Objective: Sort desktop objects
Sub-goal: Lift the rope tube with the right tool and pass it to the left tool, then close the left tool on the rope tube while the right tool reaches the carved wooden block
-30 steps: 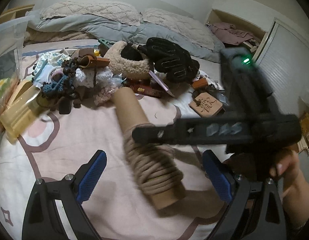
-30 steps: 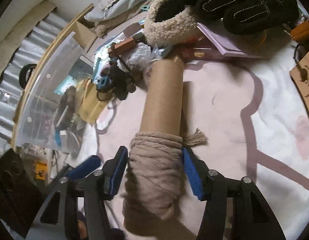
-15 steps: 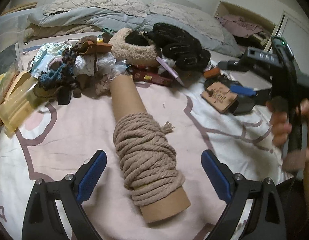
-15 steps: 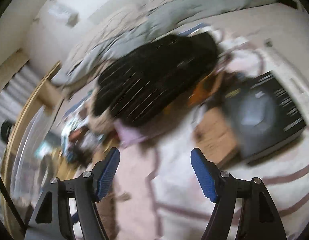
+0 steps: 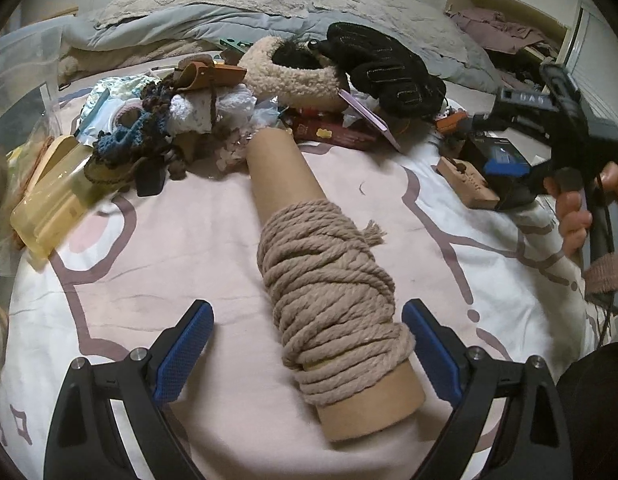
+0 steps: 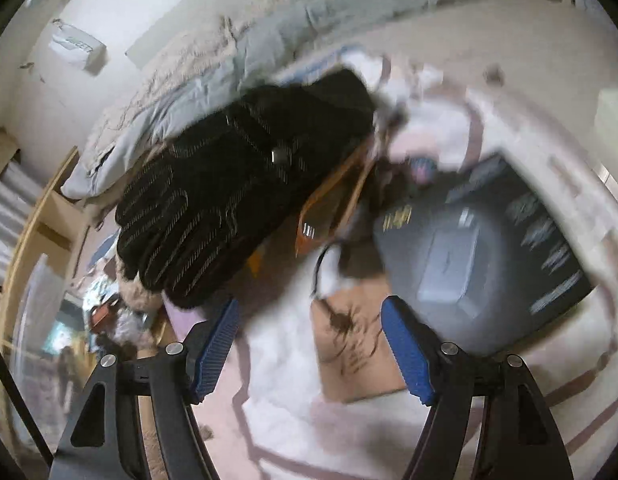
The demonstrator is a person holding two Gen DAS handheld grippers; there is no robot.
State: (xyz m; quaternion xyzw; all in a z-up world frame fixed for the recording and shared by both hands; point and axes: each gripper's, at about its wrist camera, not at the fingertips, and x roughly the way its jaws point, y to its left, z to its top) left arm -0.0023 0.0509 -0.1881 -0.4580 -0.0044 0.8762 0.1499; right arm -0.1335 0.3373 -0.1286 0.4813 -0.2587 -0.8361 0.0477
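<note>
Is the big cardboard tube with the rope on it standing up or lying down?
Lying down. The cardboard tube rests lengthwise on the bedspread.

Black glove [image 6: 233, 196], wooden tag [image 6: 357, 348] ahead, jaws apart

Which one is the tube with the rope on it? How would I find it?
Look at the pink and white bedspread, in front of the messy pile. The cardboard tube lies alone there, between the left gripper's open blue pads. Nothing else is long, brown and round, with beige rope wound around its near half.
</note>
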